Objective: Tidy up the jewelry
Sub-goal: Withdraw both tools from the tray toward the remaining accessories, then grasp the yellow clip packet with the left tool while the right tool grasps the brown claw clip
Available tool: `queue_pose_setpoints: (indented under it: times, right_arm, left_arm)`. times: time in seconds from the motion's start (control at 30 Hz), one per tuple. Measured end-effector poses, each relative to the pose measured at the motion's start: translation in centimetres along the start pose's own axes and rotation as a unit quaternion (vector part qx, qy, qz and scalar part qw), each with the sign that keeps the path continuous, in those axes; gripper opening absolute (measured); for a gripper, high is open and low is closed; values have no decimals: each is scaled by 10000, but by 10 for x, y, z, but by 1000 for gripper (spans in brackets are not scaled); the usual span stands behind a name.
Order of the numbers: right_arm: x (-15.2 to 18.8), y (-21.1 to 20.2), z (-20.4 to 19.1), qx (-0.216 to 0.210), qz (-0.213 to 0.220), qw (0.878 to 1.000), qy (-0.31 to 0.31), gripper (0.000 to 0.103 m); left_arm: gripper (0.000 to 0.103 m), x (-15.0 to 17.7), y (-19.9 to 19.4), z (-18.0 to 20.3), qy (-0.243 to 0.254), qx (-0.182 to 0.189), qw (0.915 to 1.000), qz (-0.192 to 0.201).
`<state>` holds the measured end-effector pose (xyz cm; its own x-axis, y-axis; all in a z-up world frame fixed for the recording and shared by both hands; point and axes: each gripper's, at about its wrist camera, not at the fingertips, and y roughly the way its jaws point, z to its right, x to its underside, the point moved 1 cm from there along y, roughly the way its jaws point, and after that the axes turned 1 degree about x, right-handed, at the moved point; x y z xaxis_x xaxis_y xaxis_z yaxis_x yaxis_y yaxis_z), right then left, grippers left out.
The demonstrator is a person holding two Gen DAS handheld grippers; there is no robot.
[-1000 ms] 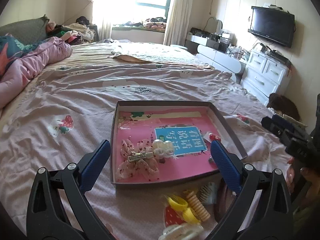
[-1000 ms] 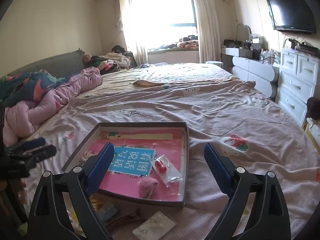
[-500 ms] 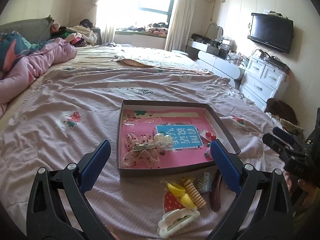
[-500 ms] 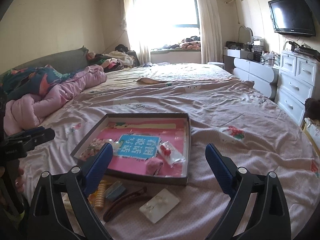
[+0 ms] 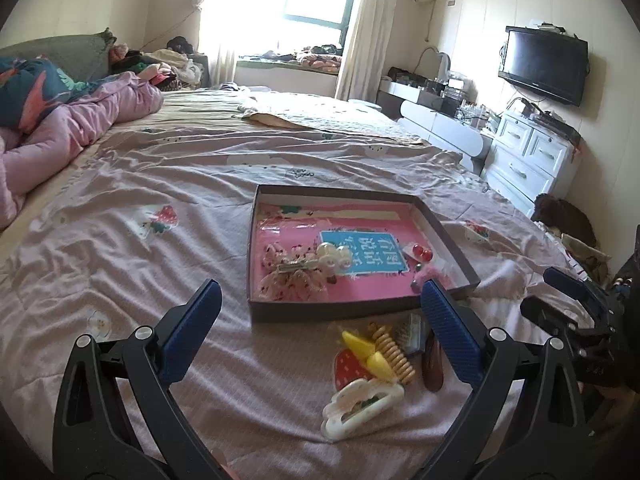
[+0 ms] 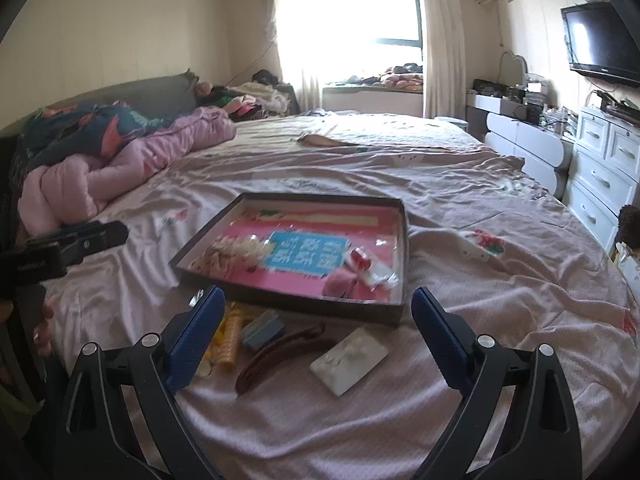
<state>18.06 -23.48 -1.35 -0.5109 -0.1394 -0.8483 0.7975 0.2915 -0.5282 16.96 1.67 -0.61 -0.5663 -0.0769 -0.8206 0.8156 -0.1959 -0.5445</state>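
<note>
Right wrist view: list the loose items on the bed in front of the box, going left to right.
Yellow spiral hair tie → blue comb clip → brown hair clip → white earring card. All four lie on the bedspread outside the box.

Left hand-held gripper point(image 5: 320, 320) wide apart, empty, above the bed point(image 5: 120, 240). Shallow box point(image 5: 448, 236) ahead holds a floral bow clip point(image 5: 292, 276). White claw clip point(image 5: 362, 406), yellow clip point(image 5: 366, 354), brown barrette point(image 5: 433, 364) lie just before it.
</note>
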Motion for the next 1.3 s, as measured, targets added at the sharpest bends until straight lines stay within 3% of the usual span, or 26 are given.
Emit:
queue_pose_setpoints:
  times: [0.4,0.87,1.3]
  right_arm:
    - [28,11,-23,-160,-502,9985,-150,92]
    - [50,38,-40,-263,-934,9951,-177,92]
    - [54,80,-38,-278,-1366,9895,392,60]
  left_arm:
    - [91,22,1,-7,72,-196,9994,-261]
    - [91,39,27,-17,-209,115,9960,-863]
    - [84,43,60,-10,-539,612,9886,-1268]
